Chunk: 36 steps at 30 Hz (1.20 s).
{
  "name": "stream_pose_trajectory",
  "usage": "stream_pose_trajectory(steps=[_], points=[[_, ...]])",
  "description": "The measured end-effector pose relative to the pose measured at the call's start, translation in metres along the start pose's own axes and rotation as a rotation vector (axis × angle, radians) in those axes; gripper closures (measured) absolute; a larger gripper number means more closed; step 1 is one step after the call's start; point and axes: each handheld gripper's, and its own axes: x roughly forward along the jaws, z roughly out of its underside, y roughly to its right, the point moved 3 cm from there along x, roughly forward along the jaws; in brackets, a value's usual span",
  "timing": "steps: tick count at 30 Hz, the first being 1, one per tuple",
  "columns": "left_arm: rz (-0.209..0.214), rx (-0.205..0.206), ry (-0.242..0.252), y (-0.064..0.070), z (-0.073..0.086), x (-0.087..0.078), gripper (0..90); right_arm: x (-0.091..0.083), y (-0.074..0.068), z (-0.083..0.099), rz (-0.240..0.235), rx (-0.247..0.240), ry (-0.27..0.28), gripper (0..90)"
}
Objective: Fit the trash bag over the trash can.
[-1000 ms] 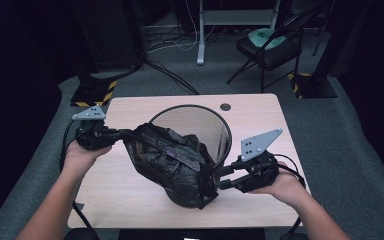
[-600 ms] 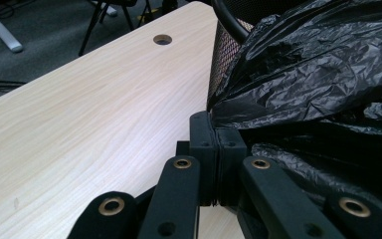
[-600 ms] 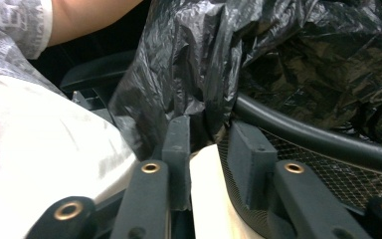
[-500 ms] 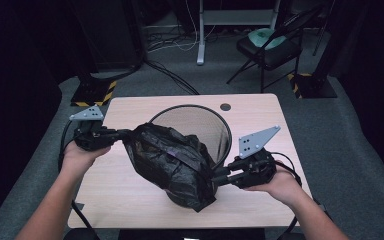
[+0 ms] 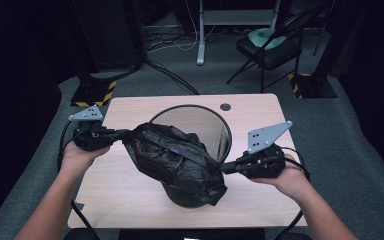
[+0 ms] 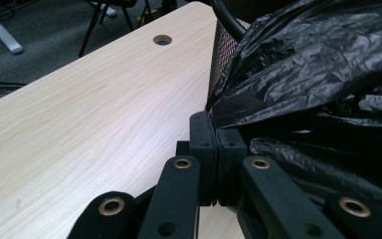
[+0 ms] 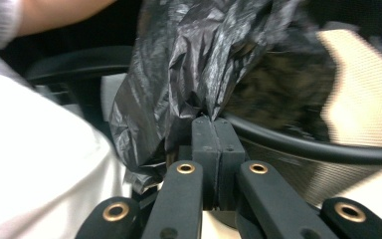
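Note:
A black mesh wastebasket (image 5: 207, 127) stands upright in the middle of the wooden table (image 5: 130, 185). A crumpled black plastic bag (image 5: 177, 160) is stretched over its near rim between both grippers. My left gripper (image 5: 121, 134) is shut on the bag's left edge, left of the basket. My right gripper (image 5: 226, 168) is shut on the bag's right edge, beside the basket's right wall. In the left gripper view the jaws pinch the bag (image 6: 308, 99) against the basket's mesh wall (image 6: 221, 55). In the right gripper view the bag (image 7: 194, 64) rises from the closed jaws, with the basket's rim (image 7: 298, 142) just behind.
A round cable hole (image 5: 225, 107) sits in the table near its far edge. Beyond the table stand a folding chair (image 5: 270, 47) and a white desk leg (image 5: 200, 30), with cables on the grey floor. Bare tabletop lies left and right of the basket.
Both grippers have kept hold of the bag and lifted it a little. The right gripper has moved slightly up and away from the near edge, pulling the bag tighter across the basket's rim.

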Motion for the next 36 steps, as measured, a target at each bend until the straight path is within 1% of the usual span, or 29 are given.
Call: stream_pose_trajectory(steps=[3, 4, 6, 8, 11, 12, 16, 22, 24, 26, 27, 28, 30, 33, 34, 35, 36], points=[[0.002, 0.003, -0.002, 0.001, 0.000, 0.001, 88.4, -0.012, 0.010, -0.003, 0.077, -0.007, -0.008, 89.7], [0.002, 0.005, -0.003, 0.002, -0.001, 0.002, 88.5, -0.016, 0.013, -0.005, 0.110, -0.011, -0.015, 89.7], [0.003, 0.008, 0.001, 0.002, -0.001, 0.003, 88.5, -0.023, 0.020, -0.008, 0.156, -0.014, -0.026, 89.7], [0.009, 0.010, 0.004, 0.002, -0.002, 0.004, 88.5, -0.030, 0.030, -0.010, 0.208, -0.015, -0.043, 89.7], [0.013, 0.014, 0.003, 0.003, -0.003, 0.007, 88.5, -0.034, 0.041, -0.012, 0.252, -0.011, -0.062, 89.7], [0.013, 0.014, 0.004, 0.003, -0.004, 0.009, 88.5, -0.034, 0.045, -0.013, 0.270, -0.011, -0.078, 89.7], [0.015, 0.015, 0.001, 0.002, -0.005, 0.013, 88.5, -0.029, 0.061, -0.013, 0.323, -0.003, -0.119, 89.7], [0.009, 0.009, -0.006, -0.005, -0.006, 0.018, 88.5, -0.017, 0.091, -0.006, 0.338, 0.053, -0.121, 89.6], [0.008, -0.001, 0.000, -0.007, -0.007, 0.020, 88.5, -0.014, 0.101, -0.005, 0.341, 0.070, -0.111, 89.6], [0.013, -0.007, 0.005, -0.009, -0.007, 0.021, 88.4, -0.012, 0.106, -0.005, 0.333, 0.093, -0.092, 89.3], [0.013, -0.007, 0.007, -0.009, -0.008, 0.022, 88.4, -0.013, 0.107, -0.006, 0.328, 0.105, -0.078, 88.1], [0.013, -0.005, 0.006, -0.008, -0.008, 0.022, 88.4, -0.014, 0.107, -0.007, 0.314, 0.115, -0.062, 85.0], [0.014, 0.004, 0.003, -0.007, -0.008, 0.020, 88.3, -0.017, 0.104, -0.009, 0.300, 0.113, -0.046, 80.8], [0.012, 0.006, 0.007, -0.006, -0.010, 0.017, 87.6, -0.025, 0.098, -0.012, 0.295, 0.109, -0.040, 72.1], [0.013, 0.007, 0.009, -0.006, -0.011, 0.016, 86.5, -0.027, 0.097, -0.013, 0.298, 0.110, -0.032, 70.4], [0.013, 0.007, 0.010, -0.005, -0.012, 0.015, 83.3, -0.030, 0.095, -0.014, 0.295, 0.110, -0.026, 67.8], [0.016, 0.004, 0.013, -0.005, -0.013, 0.014, 77.2, -0.032, 0.093, -0.015, 0.294, 0.110, -0.020, 64.8]])
